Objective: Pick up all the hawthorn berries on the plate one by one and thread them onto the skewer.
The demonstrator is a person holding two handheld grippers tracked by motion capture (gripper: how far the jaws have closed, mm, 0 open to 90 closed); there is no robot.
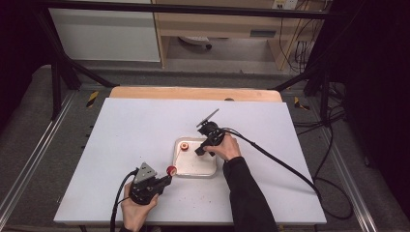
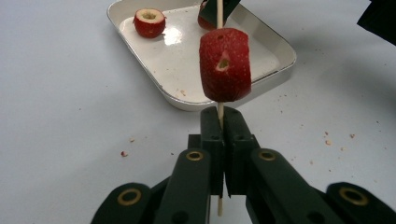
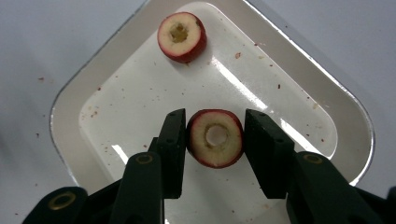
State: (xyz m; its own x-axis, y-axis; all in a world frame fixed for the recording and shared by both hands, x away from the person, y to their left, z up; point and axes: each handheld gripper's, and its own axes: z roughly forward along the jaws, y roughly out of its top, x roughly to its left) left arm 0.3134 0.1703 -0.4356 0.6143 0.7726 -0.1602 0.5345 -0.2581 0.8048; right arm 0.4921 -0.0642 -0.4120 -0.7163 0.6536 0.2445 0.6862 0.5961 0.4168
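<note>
My left gripper (image 2: 220, 114) (image 1: 166, 178) is shut on a thin wooden skewer (image 2: 219, 11) near the tray's front left corner. A red cored fruit piece (image 2: 225, 65) (image 1: 171, 169) is threaded on the skewer just above the jaws. My right gripper (image 3: 215, 116) (image 1: 199, 151) points down into the white tray (image 3: 65, 100) (image 1: 193, 175). A second cored fruit (image 3: 215, 137) lies between its jaws. One pad touches the fruit and a sliver of gap shows at the other. A third cored fruit (image 3: 181, 36) (image 1: 184, 146) (image 2: 149, 22) lies farther off in the tray.
The tray sits mid-table on a white board (image 1: 145, 125), with red crumbs scattered around it (image 2: 327, 137). Black cables (image 1: 290, 169) trail from both grippers toward the table's front and right. A wooden strip (image 1: 193, 93) edges the far side.
</note>
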